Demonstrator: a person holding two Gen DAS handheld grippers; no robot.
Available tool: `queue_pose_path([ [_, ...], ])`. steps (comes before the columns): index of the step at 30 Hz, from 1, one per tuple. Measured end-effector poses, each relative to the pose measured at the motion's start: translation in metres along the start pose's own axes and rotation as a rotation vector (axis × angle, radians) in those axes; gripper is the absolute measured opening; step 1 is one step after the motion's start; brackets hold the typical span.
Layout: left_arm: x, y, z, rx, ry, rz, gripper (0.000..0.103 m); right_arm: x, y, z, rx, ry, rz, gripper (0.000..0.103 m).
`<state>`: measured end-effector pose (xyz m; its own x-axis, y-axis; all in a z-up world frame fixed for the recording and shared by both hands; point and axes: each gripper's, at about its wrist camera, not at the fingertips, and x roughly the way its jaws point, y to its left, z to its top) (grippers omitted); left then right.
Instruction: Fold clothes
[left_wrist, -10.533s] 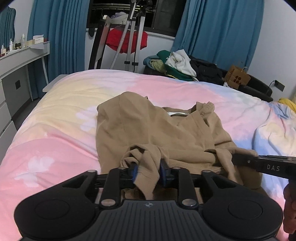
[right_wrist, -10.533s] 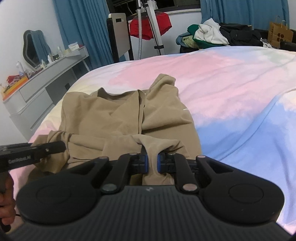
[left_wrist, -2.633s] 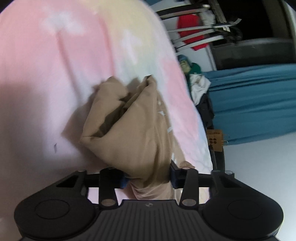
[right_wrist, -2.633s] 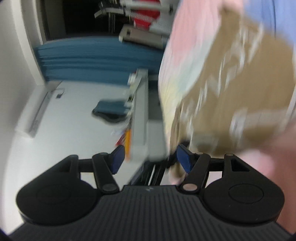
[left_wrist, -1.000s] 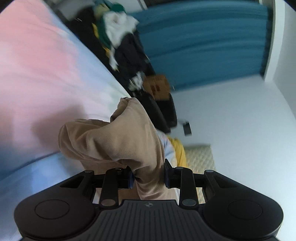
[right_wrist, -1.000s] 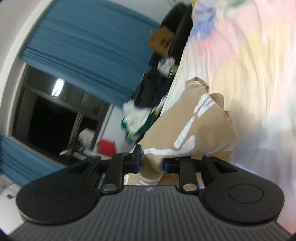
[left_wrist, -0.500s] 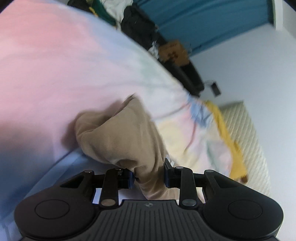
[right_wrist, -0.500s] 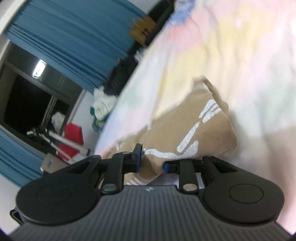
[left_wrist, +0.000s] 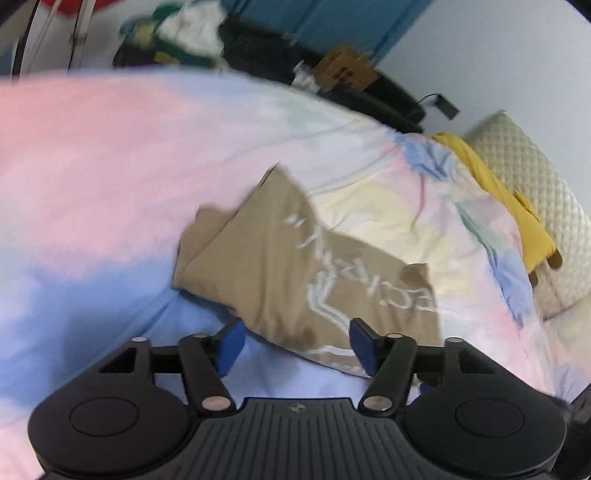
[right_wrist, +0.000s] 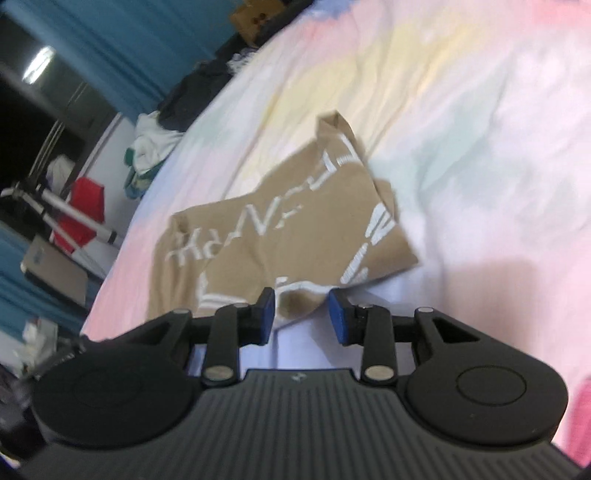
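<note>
A folded tan garment (left_wrist: 280, 273) with white lettering lies flat on the pastel bed cover (left_wrist: 92, 155). My left gripper (left_wrist: 297, 343) is just short of its near edge. The jaws are opening and stand wide, and neither blue pad touches the cloth. In the right wrist view the same tan garment (right_wrist: 288, 225) lies ahead on the bed cover (right_wrist: 480, 110). My right gripper (right_wrist: 301, 318) has a small bulge of the garment's near edge between its pads. Its jaws are opening too, and the pads no longer pinch the cloth.
A heap of clothes (left_wrist: 184, 26) and a cardboard box (left_wrist: 343, 66) sit beyond the bed's far side. A yellow cloth (left_wrist: 498, 192) and a quilted headboard (left_wrist: 543, 192) are at the right. A rack with a red garment (right_wrist: 85, 206) stands left of the bed.
Both grippers came down with the bunched garment and set it on the bed. Both pairs of jaws, shut on the cloth before, have spread and let it go.
</note>
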<state>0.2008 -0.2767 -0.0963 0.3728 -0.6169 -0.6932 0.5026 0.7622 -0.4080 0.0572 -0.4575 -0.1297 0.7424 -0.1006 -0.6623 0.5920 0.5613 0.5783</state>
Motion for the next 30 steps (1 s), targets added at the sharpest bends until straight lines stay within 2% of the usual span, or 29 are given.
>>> queue_pose_path([
  [2, -0.031, -0.021, 0.001, 0.074, -0.033, 0.027, 0.078, -0.028, 0.009, 0.000, -0.061, -0.038, 0.007, 0.036],
  [3, -0.046, -0.032, 0.003, 0.106, -0.050, 0.041, 0.081, -0.041, 0.014, 0.000, -0.090, -0.058, 0.009, 0.040],
  [5, -0.077, -0.049, 0.000, 0.156, -0.099, 0.058, 0.085, -0.069, 0.023, -0.003, -0.133, -0.100, 0.020, 0.053],
  [6, -0.093, -0.057, -0.002, 0.180, -0.125, 0.070, 0.090, -0.079, 0.027, -0.001, -0.150, -0.118, 0.023, 0.063],
  [9, -0.140, -0.075, -0.018, 0.259, -0.208, 0.099, 0.095, -0.111, 0.037, -0.006, -0.208, -0.168, 0.039, 0.073],
  [11, -0.167, -0.086, -0.030, 0.304, -0.256, 0.105, 0.103, -0.129, 0.042, -0.010, -0.249, -0.191, 0.052, 0.074],
  [16, -0.223, -0.101, -0.067, 0.364, -0.362, 0.129, 0.103, -0.163, 0.049, -0.033, -0.361, -0.251, 0.056, 0.074],
  [19, -0.245, -0.105, -0.092, 0.398, -0.413, 0.164, 0.103, -0.179, 0.050, -0.054, -0.422, -0.297, 0.062, 0.074],
  [22, -0.253, -0.103, -0.110, 0.405, -0.429, 0.180, 0.103, -0.186, 0.054, -0.075, -0.501, -0.336, 0.061, 0.074],
  [30, -0.252, -0.096, -0.143, 0.440, -0.475, 0.230, 0.103, -0.190, 0.058, -0.118, -0.607, -0.417, 0.056, 0.074],
])
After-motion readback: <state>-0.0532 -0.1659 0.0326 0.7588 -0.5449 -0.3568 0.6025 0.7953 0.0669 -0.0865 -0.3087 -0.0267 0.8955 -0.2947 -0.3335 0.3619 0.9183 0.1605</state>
